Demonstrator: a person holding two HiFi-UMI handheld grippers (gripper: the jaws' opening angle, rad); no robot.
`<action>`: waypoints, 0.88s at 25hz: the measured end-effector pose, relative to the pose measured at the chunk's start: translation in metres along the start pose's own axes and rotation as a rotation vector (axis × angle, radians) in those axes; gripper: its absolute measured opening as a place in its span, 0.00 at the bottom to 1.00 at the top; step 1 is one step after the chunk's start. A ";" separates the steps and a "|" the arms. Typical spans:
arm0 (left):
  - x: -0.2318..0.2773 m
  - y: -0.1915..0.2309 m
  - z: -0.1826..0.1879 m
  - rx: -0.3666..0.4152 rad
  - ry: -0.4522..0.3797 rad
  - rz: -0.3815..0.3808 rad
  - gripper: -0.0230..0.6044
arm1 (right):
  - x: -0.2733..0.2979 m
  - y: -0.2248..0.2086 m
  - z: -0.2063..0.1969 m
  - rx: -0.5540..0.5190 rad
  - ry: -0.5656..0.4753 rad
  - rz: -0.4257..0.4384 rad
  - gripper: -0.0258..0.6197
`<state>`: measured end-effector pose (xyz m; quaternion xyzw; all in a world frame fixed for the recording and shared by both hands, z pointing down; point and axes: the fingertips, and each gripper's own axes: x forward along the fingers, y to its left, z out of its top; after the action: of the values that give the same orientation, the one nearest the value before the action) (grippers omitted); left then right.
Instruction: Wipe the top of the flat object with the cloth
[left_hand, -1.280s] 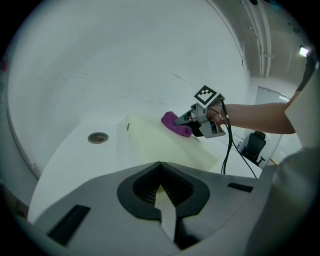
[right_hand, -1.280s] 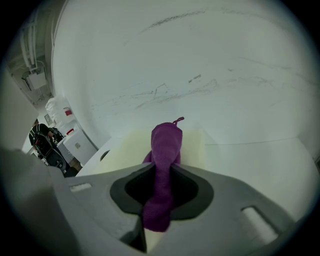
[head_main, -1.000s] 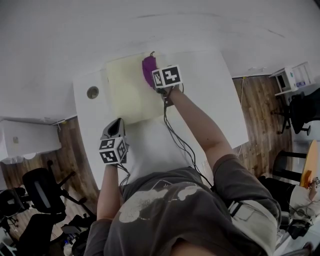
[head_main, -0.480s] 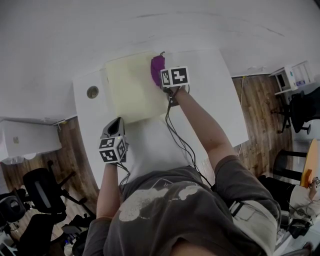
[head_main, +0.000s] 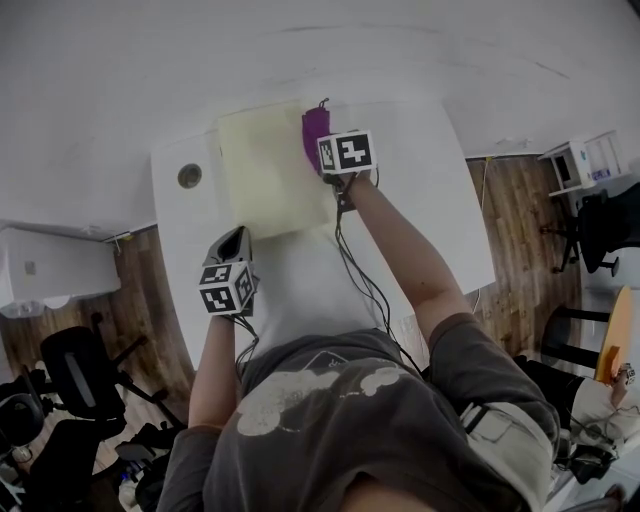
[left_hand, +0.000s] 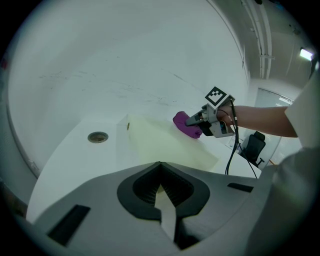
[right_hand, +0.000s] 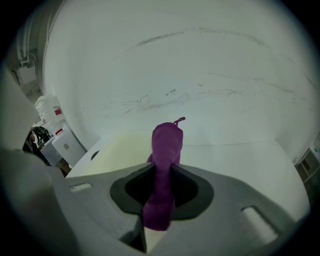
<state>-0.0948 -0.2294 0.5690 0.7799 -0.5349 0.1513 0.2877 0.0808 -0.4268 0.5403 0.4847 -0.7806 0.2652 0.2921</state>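
The right claw (right_hand: 161, 197) is clamped tight on a purple cloth (right_hand: 166, 140). The jaws pinch the near end of it, so that a thick roll sticks out past the tips. That grip leaves a soft pad of fabric in front of the hard jaws, and it is the fabric that would meet the surface. The claw is reached out at arm's length and tipped downward. The free end of the cloth lies on the far right part of the flat object (head_main: 265, 170), close to its back edge. The flat object is a pale yellow sheet lying flat on the white counter (head_main: 420, 180), with its far edge close to the wall. Judging by this, a wiping stroke is under way at the far right of the sheet, and most of its top lies toward the person and to the left.

The left claw (left_hand: 160, 187) has its jaws drawn together with nothing between them. It sits low over the counter near the sheet's near left corner and points along it. I cannot tell whether it touches the sheet. It seems parked there to stay out of the cloth's path while remaining close enough to steady the sheet if it slides.

A round hole (head_main: 189, 176) in the counter lies left of the sheet, well apart from both claws.
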 end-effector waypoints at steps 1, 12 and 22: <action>0.000 0.000 0.000 0.000 -0.001 -0.002 0.03 | -0.002 0.007 0.003 -0.004 -0.006 0.013 0.16; 0.001 0.001 -0.001 0.008 -0.011 -0.017 0.03 | -0.010 0.128 -0.003 -0.026 -0.012 0.237 0.16; 0.003 0.003 -0.001 0.007 -0.011 -0.022 0.03 | 0.004 0.189 -0.026 0.010 0.033 0.312 0.16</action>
<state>-0.0960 -0.2319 0.5719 0.7876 -0.5272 0.1455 0.2838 -0.0875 -0.3376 0.5366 0.3547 -0.8401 0.3193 0.2577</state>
